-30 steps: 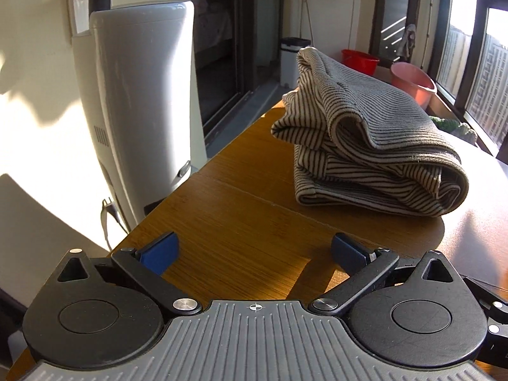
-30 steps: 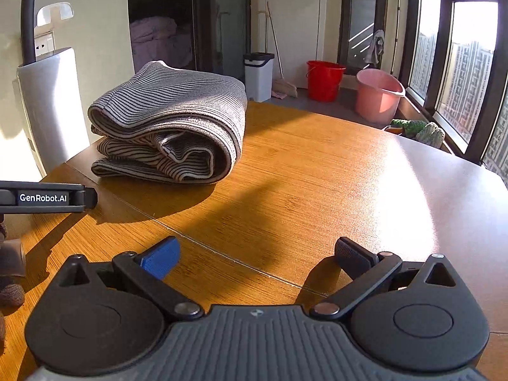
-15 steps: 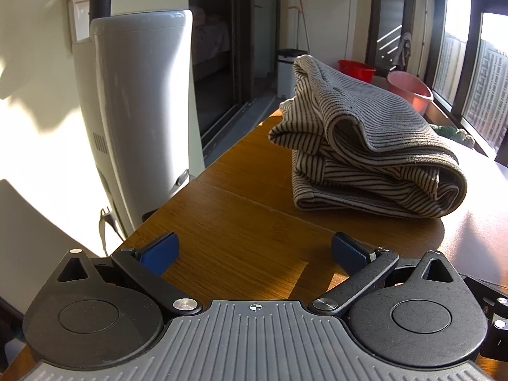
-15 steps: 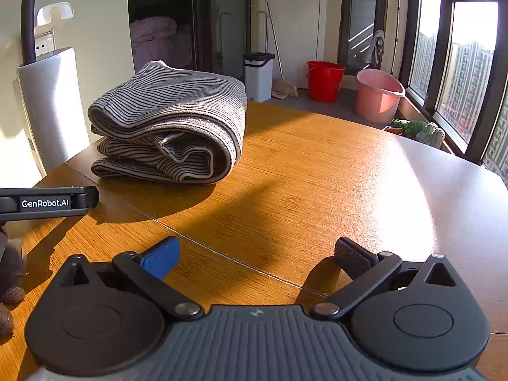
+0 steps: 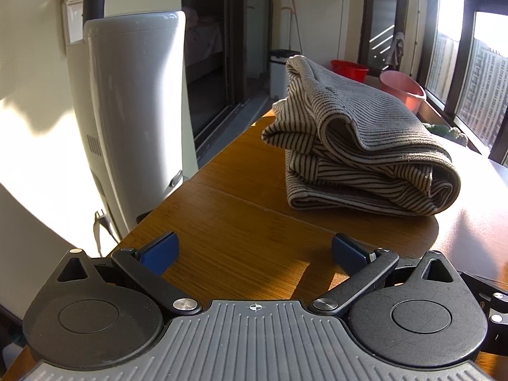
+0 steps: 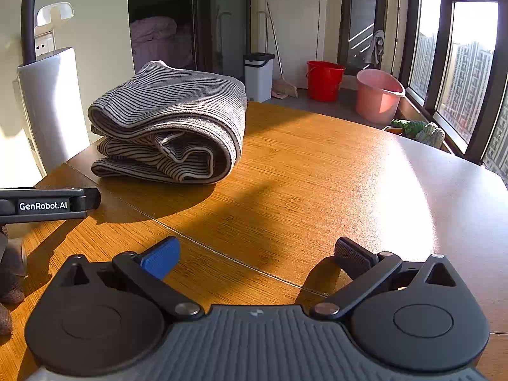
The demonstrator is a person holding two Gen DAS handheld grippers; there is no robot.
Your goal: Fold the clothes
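Holding both tools low over the near edge of the worktop, we keep the left hand-held gripper with its blue pads spread wide and nothing between them, and the right hand-held gripper spread apart and empty in the same way. Neither touches the cloth, which we judge fits a fold that looks finished. The striped garment lies as a compact, layered bundle on the far left part of the worktop, near the edge that faces the tall white appliance; in the left wrist view the same striped garment sits ahead and to the right, well apart from the pads. Its rounded fold faces the open middle of the worktop, and its looser edges turn toward the appliance side, so the stack looks stable under its own weight. A few layers bulge unevenly, and we think a light press could flatten them if a tidier result were wanted. The wide, sunlit stretch of wood on the right would give room for another piece, though none is in sight. Beyond the far edge stand a red bucket and a pink bucket on the floor.
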